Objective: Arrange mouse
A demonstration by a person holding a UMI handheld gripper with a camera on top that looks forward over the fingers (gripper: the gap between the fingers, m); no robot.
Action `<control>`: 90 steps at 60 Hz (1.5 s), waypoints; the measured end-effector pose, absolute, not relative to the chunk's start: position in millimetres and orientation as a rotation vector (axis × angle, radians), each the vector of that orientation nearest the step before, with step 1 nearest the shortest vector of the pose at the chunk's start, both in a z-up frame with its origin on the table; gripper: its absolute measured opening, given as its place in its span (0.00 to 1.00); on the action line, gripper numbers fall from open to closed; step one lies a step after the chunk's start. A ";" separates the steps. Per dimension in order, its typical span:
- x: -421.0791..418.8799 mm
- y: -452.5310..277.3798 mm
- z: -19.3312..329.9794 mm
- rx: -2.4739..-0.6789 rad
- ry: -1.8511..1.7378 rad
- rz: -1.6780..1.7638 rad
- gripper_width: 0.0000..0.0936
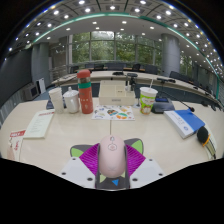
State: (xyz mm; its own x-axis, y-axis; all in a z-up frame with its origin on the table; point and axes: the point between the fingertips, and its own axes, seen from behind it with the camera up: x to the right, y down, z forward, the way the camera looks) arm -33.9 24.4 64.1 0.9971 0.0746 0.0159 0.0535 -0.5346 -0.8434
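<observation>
Fingers (111, 172) came first: your two purple pads (89, 158) stood either side of the mouse (111, 156), and it looked as if both pressed on its flanks, so you had it clenched rather than loose. I judged that from how snugly the pads met its sides; no gap showed on either flank.

The mouse was pale pink and sat right between the fingers, low over the table (60, 140), its long axis running straight ahead along the line of the fingers. Which end was the front I could not tell for sure, though a seam ran down the middle away from you. Whether it rested on the table or hung just above, the view did not show.

Just beyond the mouse lay a printed sheet (112, 113). Farther out and to the left stood a red bottle (86, 92) with two pale cups (63, 100) beside it, and a booklet (39, 124) nearer you. To the right stood a green-rimmed cup (148, 98) and, past it, a blue notebook (185, 121).

With the mouse already lined up with your fingers, your next move probably called for carrying and setting down, not turning.
</observation>
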 end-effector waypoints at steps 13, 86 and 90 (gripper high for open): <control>-33.8 30.3 2.6 -2.213 -0.072 -0.034 0.45; -64.0 -361.3 256.4 -2.077 0.015 -0.086 0.91; -68.9 -362.9 258.0 -2.073 0.010 -0.070 0.91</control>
State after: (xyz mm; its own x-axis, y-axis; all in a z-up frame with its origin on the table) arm -68.9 -362.9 258.0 0.9983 -0.0363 0.0456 0.0224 -0.4825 -0.8756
